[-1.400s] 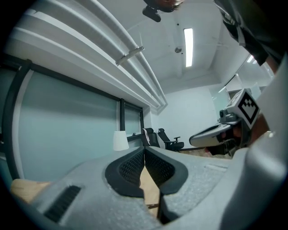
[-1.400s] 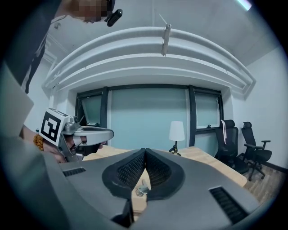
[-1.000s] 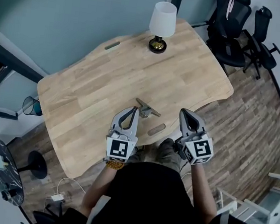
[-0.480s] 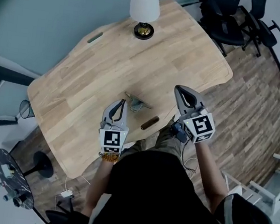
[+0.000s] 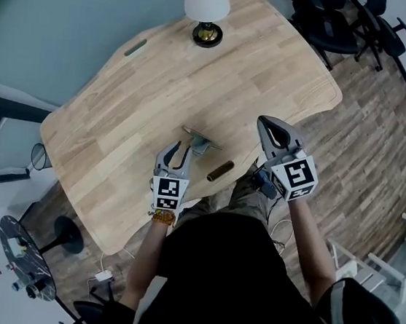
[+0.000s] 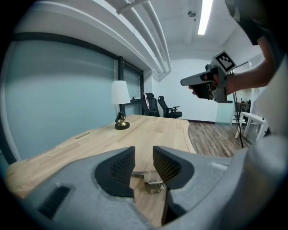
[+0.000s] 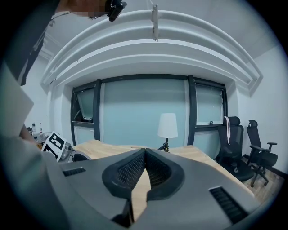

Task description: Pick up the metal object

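The metal object [image 5: 201, 142], a small grey bracket with a flat strip, lies on the wooden table [image 5: 146, 85] near its front edge. My left gripper [image 5: 177, 151] hovers low just short of it, tips pointing at it. In the left gripper view the bracket [image 6: 152, 183] shows through the gap beyond the pads. The left gripper [image 6: 144, 156] has just been opening its jaws; they stand slightly apart with nothing between them. My right gripper [image 5: 268, 124] is held above the table's front edge to the right, shut and empty, and its pads meet in the right gripper view [image 7: 145, 155].
A short brown cylinder [image 5: 220, 171] lies on the table beside the bracket, nearer the edge. A white-shaded lamp [image 5: 205, 4] stands at the table's far side. Black office chairs [image 5: 337, 24] stand on the wood floor at the far right. A round side table [image 5: 19, 252] is at lower left.
My left gripper has dropped toward the table and closer to the metal object, and its jaws have parted. My right gripper shifted a little, then stayed put, still shut.
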`<action>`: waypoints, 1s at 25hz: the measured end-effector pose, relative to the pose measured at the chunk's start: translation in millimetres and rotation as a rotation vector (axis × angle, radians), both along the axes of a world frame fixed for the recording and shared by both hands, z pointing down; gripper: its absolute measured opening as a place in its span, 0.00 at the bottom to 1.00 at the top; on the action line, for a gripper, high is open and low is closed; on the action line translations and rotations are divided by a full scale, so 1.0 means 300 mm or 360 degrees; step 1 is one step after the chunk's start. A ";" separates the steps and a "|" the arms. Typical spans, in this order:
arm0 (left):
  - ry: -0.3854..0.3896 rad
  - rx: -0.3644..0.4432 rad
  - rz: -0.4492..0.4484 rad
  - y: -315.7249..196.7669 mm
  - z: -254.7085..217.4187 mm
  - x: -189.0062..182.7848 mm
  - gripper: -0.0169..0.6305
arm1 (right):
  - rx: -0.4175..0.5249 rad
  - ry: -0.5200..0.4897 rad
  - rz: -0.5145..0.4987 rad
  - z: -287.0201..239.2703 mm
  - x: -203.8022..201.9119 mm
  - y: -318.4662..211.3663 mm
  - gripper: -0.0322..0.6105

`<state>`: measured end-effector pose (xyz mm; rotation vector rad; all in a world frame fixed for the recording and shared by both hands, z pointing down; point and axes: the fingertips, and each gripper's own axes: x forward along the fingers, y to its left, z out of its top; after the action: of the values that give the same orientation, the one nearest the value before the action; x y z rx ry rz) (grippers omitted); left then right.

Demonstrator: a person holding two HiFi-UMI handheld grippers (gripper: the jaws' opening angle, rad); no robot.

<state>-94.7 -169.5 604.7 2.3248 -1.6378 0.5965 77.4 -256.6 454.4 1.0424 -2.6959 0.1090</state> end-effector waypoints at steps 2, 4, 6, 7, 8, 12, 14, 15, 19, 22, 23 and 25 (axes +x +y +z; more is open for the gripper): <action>0.0005 -0.0077 0.0008 0.010 0.068 0.004 0.26 | -0.0007 0.0002 0.0011 0.008 0.015 0.004 0.05; -0.0001 -0.0165 0.0016 0.027 0.150 0.009 0.30 | -0.0014 0.0011 0.0024 0.021 0.034 0.009 0.05; -0.0006 -0.0244 0.0030 0.047 0.229 0.013 0.35 | -0.0020 0.0013 0.0038 0.026 0.043 0.015 0.05; -0.0010 -0.0279 0.0037 0.056 0.266 0.014 0.36 | -0.0022 0.0011 0.0043 0.026 0.044 0.017 0.05; -0.0014 -0.0311 0.0041 0.064 0.301 0.014 0.37 | -0.0023 0.0011 0.0047 0.026 0.045 0.016 0.05; -0.0020 -0.0412 0.0048 0.088 0.409 0.017 0.42 | -0.0022 0.0022 0.0055 0.036 0.057 0.017 0.05; -0.0026 -0.0440 0.0054 0.097 0.439 0.025 0.44 | -0.0031 0.0030 0.0059 0.038 0.066 0.022 0.05; -0.0030 -0.0452 0.0058 0.100 0.451 0.029 0.45 | -0.0037 0.0035 0.0062 0.040 0.071 0.024 0.05; -0.0036 -0.0483 0.0078 0.101 0.507 0.051 0.47 | -0.0030 0.0037 0.0080 0.029 0.095 0.023 0.05; -0.0034 -0.0525 0.0098 0.095 0.537 0.065 0.50 | -0.0028 0.0042 0.0092 0.031 0.105 0.018 0.05; -0.0028 -0.0524 0.0104 0.088 0.545 0.068 0.52 | -0.0029 0.0045 0.0093 0.032 0.106 0.016 0.05; -0.0012 -0.0532 0.0110 0.076 0.560 0.075 0.53 | -0.0033 0.0049 0.0092 0.031 0.109 0.013 0.05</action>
<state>-72.2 -146.8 772.8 2.1411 -1.3440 0.8241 110.1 -252.9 463.7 1.1068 -2.6322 0.1296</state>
